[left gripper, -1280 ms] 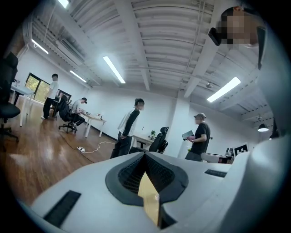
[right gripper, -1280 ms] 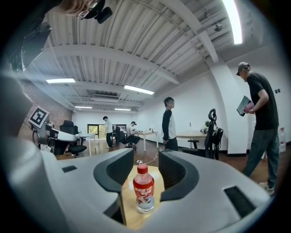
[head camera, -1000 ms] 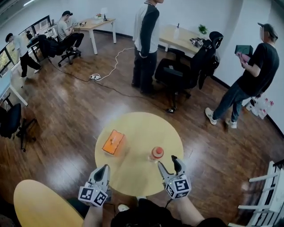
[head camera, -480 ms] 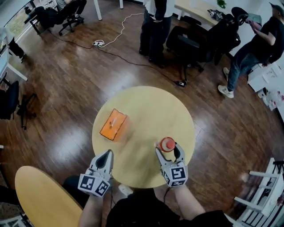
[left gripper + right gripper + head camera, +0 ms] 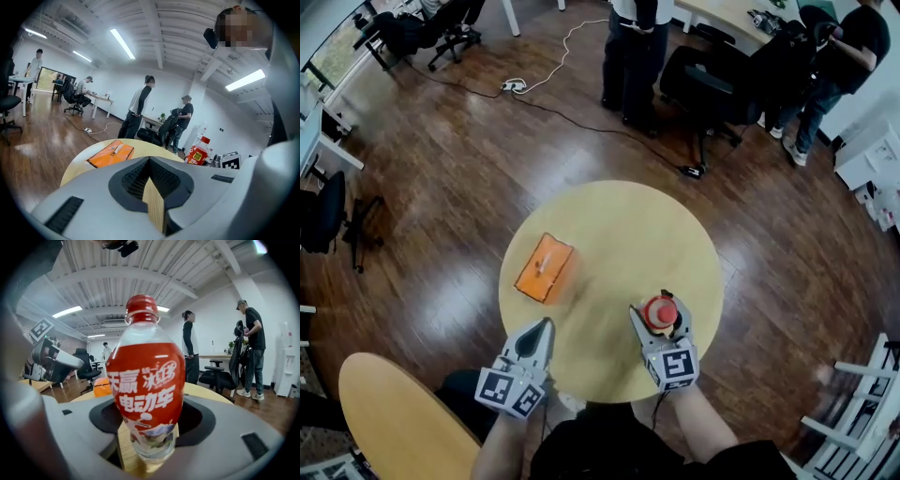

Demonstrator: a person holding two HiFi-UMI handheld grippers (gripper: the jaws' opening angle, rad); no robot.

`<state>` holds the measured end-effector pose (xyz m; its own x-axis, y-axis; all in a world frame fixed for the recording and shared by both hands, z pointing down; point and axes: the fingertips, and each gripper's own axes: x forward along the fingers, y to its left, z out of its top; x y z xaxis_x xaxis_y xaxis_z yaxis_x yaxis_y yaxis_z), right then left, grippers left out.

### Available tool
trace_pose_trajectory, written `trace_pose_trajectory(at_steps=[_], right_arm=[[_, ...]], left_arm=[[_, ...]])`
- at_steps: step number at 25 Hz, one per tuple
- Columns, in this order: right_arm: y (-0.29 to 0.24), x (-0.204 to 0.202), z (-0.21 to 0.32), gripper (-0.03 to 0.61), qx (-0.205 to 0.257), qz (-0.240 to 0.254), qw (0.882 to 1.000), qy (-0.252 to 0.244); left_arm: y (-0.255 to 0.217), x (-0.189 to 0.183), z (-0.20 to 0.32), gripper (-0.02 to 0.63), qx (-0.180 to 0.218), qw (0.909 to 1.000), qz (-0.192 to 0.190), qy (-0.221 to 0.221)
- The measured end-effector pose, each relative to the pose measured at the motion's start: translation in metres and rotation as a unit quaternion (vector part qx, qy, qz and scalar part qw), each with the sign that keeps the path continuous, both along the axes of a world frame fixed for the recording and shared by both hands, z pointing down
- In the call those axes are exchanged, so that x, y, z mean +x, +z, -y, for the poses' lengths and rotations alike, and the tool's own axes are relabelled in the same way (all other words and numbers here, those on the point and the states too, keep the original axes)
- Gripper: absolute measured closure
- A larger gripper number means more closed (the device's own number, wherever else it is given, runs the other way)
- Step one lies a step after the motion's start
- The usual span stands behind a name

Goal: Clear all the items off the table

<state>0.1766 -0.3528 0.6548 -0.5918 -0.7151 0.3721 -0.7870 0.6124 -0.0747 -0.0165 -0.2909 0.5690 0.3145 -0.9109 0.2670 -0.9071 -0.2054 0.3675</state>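
Jaws pressed together and empty on the left gripper [image 5: 544, 326]; jaws wide apart around the bottle on the right gripper [image 5: 659, 319].

At the left, the left gripper's tips lay over the near edge of the round yellow tabletop [image 5: 619, 225], with nothing between its jaws. A flat orange box [image 5: 545, 267] lay on the left half of the tabletop, beyond that gripper and clear of it. Further right, a red-capped bottle [image 5: 660, 307] with a red label stood upright near the right near edge. It stood between the right gripper's jaws, one jaw on each side of its lower body. Those jaws had just been closing a little, yet stood nearly at their widest. A strip of tabletop showed between the bottle's base and the left-hand jaw, so the pads were not clamped on it.
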Motion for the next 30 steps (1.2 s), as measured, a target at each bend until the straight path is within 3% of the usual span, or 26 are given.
trace_pose_trajectory(at_steps=[6, 11, 18, 25, 30], right_arm=[[-0.012, 0.000, 0.005, 0.302, -0.004, 0.013, 1.000, 0.004], [-0.049, -0.015, 0.005, 0.305, 0.018, 0.028, 0.999, -0.015], [-0.111, -0.070, -0.020, 0.305, 0.067, 0.040, 0.994, -0.076], [-0.164, -0.184, -0.099, 0.305, 0.102, 0.071, 0.971, -0.204], [-0.190, -0.273, -0.180, 0.305, 0.117, 0.092, 0.935, -0.321]], left_arm=[[-0.013, -0.013, -0.003, 0.612, 0.009, 0.9998, 0.006, -0.019], [-0.037, -0.035, -0.018, 0.612, 0.038, 0.9977, 0.007, -0.055], [-0.089, -0.092, -0.083, 0.611, 0.103, 0.9856, 0.011, -0.134], [-0.133, -0.175, -0.221, 0.612, 0.159, 0.9496, 0.043, -0.267], [-0.146, -0.227, -0.353, 0.612, 0.180, 0.8999, 0.061, -0.392]])
